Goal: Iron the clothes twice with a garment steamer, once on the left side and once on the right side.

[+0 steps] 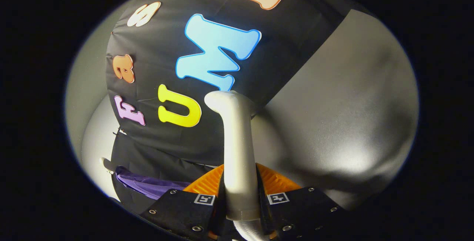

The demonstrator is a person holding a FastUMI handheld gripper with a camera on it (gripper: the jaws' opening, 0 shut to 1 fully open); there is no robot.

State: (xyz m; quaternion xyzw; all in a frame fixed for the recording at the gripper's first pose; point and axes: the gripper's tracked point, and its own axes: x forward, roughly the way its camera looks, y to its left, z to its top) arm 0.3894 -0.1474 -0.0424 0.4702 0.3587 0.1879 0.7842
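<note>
Gripping the garment steamer [237, 148] by its handle, the gripper [240, 196] is pressing both fingers against the pale shaft, which is rising upright between them with its bent head curving off beyond the tips, a hold that is likely keeping the nozzle steady and free to sweep. Clothes to be ironed, a purple garment [148, 183], are hanging low and off to the left of the fingers against the booth's cloth wall [296, 48] (nozzle well apart from the fabric, so a pass is probably not underway).
</note>
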